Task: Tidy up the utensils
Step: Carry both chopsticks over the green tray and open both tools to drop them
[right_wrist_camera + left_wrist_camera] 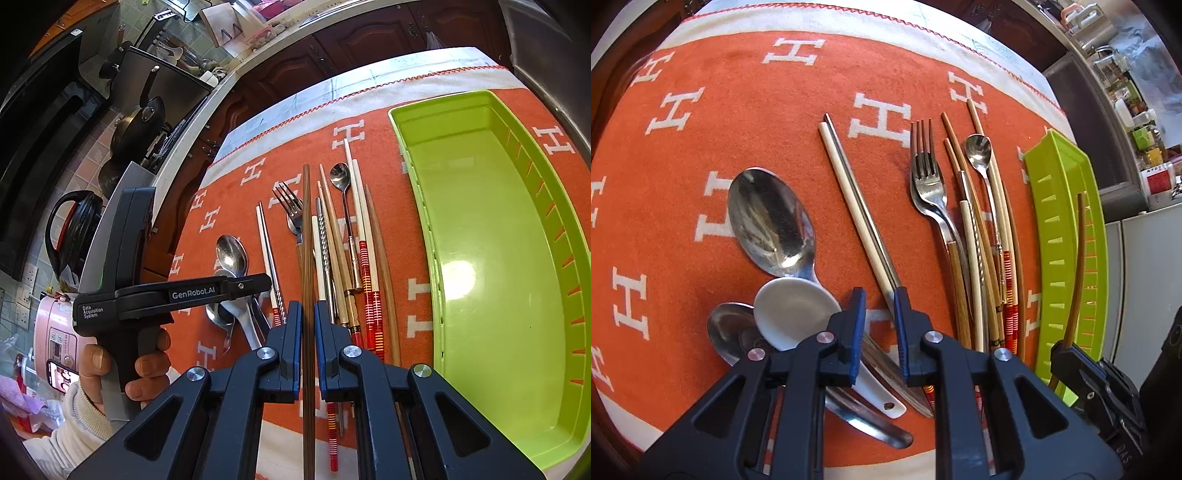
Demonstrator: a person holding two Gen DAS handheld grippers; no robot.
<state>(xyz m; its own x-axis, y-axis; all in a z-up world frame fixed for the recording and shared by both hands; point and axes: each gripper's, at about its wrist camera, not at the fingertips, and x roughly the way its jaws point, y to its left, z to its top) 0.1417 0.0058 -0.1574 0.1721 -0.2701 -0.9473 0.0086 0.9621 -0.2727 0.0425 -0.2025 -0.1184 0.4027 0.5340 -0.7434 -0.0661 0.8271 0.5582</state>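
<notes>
Right tongs (306,325), nearest, clamped on one dark brown chopstick (306,236) running straight between the blue pads, far end raised over the fork (290,206). Left tongs (880,321) narrowly parted, gripping nothing, poised over the near ends of a white and steel chopstick pair (858,210). Green tray (491,266) at right on the orange cloth (738,110) covering the worktop, nothing lying inside. Just left of the tray, a bundle of chopsticks (991,258), wooden, white, red-striped, with a small spoon (979,149) among them. Two stacked forks left of that bundle. Farther left, a large steel spoon (772,218), a white ceramic spoon (796,312) overlapping its handle, and another steel spoon (729,332) partly beneath.
</notes>
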